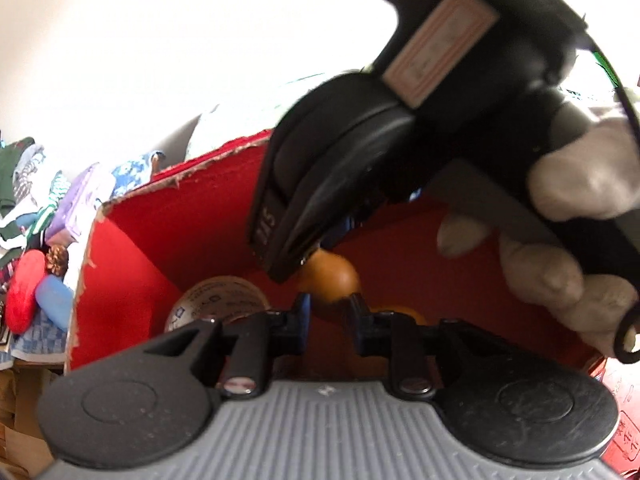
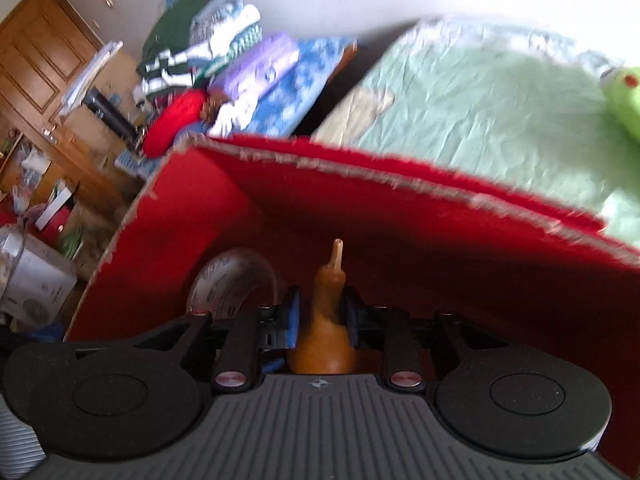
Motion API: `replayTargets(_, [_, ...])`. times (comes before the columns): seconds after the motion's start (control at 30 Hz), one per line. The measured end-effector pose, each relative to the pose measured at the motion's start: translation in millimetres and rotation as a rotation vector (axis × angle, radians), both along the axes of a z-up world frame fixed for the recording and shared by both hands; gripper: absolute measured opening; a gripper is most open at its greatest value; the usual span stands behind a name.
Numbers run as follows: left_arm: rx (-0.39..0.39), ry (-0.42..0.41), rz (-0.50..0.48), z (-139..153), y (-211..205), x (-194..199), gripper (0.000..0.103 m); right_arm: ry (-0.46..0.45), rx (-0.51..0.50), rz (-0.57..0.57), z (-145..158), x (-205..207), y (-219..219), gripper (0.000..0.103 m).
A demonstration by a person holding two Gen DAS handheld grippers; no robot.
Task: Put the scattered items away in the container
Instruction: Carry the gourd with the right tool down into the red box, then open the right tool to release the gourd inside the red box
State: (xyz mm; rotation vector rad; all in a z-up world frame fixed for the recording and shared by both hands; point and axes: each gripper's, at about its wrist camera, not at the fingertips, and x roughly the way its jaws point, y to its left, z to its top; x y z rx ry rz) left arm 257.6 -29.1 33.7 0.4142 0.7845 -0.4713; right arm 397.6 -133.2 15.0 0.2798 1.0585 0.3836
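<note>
The red cardboard box (image 1: 132, 248) lies below both grippers, its far wall (image 2: 400, 232) torn along the rim. My right gripper (image 2: 322, 304) points down into it with an orange gourd (image 2: 326, 344) between its fingers, stem up; a narrow gap shows at the blue left pad, so the grip looks loose. In the left wrist view, that gripper's black body (image 1: 320, 184) is held by a gloved hand (image 1: 560, 280), with the gourd's round end (image 1: 330, 276) at its tip. My left gripper (image 1: 328, 312) is slightly open and empty. A second orange item (image 1: 404, 312) peeks out behind its right finger.
A round printed tin (image 1: 216, 300) lies in the box's left corner. Left of the box are folded clothes (image 2: 192, 40), a purple pack (image 2: 256, 68), a red cushion (image 2: 176, 120) and a blue item (image 1: 52, 296). A green-sheeted bed (image 2: 480, 112) with a green plush toy (image 2: 624, 100) lies behind.
</note>
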Motion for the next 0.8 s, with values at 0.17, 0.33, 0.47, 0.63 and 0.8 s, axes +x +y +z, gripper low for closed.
replayTargets(0.17, [0.003, -0.01, 0.009, 1, 2, -4, 0.025, 0.083, -0.043, -0.016, -9, 6, 1, 0.04])
replayTargets(0.33, [0.025, -0.009, 0.025, 2, 2, -8, 0.025, 0.036, -0.022, -0.02, -3, -1, -3, 0.04])
replayTargets(0.47, [0.043, 0.007, 0.046, 3, 2, -9, 0.025, 0.038, -0.018, -0.012, -3, -1, -4, 0.04])
replayTargets(0.63, [0.082, 0.004, 0.057, 2, 2, -14, 0.026, 0.025, -0.011, 0.023, -1, -2, 2, 0.04])
replayTargets(0.8, [0.103, -0.006, 0.08, 3, 3, -18, 0.029, -0.014, 0.006, -0.001, 3, -6, -1, 0.04])
